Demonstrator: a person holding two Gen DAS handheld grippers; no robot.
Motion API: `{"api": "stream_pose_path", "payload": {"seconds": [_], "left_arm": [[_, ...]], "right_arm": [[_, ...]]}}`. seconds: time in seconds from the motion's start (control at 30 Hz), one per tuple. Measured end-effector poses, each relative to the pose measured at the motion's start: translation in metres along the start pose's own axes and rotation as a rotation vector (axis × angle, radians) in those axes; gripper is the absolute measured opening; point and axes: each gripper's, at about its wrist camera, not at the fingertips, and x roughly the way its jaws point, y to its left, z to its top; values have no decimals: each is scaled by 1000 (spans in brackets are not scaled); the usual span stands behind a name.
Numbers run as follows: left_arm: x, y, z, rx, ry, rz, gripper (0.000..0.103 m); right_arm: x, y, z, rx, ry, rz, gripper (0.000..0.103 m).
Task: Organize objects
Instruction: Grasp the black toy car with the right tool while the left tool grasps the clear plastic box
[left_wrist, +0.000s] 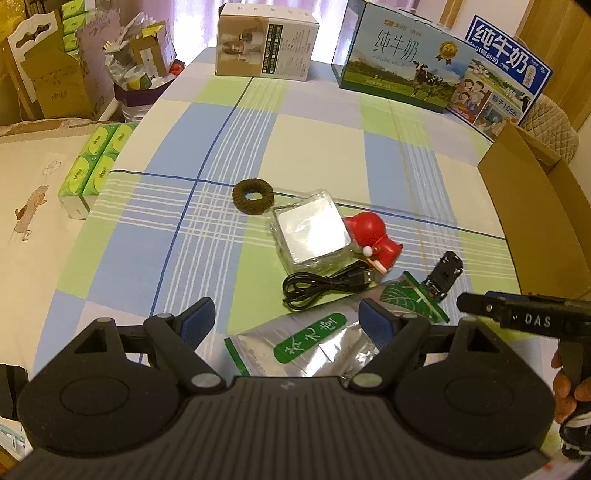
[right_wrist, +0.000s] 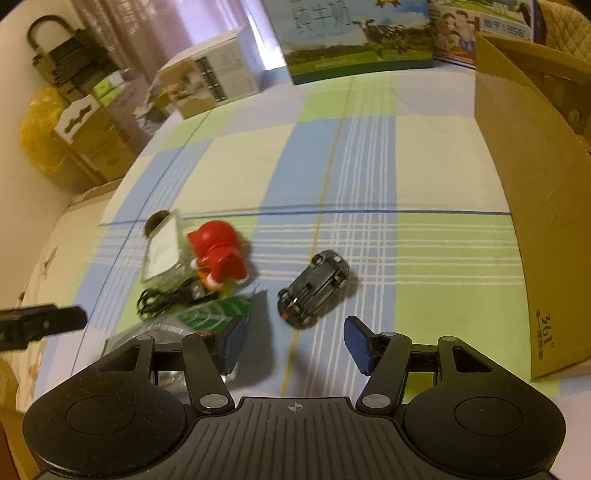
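With both my left tongs (left_wrist: 286, 321) and right tongs (right_wrist: 293, 345) released, the upturned car (right_wrist: 314, 290) may skid away if I nip it off-centre.

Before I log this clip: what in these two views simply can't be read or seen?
- Inside of the cardboard box: hidden by its own wall in both views.
- Brown ring: right wrist view shows only a sliver behind the clear square box.
- Silver pouch: near end hidden by the left gripper.
- Toy car: blurred; it appears overturned.
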Motion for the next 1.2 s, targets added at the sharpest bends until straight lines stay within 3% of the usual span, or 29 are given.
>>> {"api": "stream_pose_path", "payload": {"seconds": [0.4, 0.6, 0.67, 0.83, 1.2], "left_arm": [[21, 10, 15, 7, 22, 8, 82], [33, 12, 22, 10, 41, 4, 82], [37, 12, 24, 13, 47, 2, 82], [49, 9, 31, 25, 58, -9, 82], [82, -7, 52, 35, 65, -50, 82]], "right_arm": [[36, -1, 19, 93, 33, -36, 56], [50, 5, 25, 53, 36, -80, 55], [54, 8, 26, 26, 38, -102, 51], [63, 9, 26, -30, 41, -130, 27], [59, -13, 29, -36, 7, -166, 27]]}}
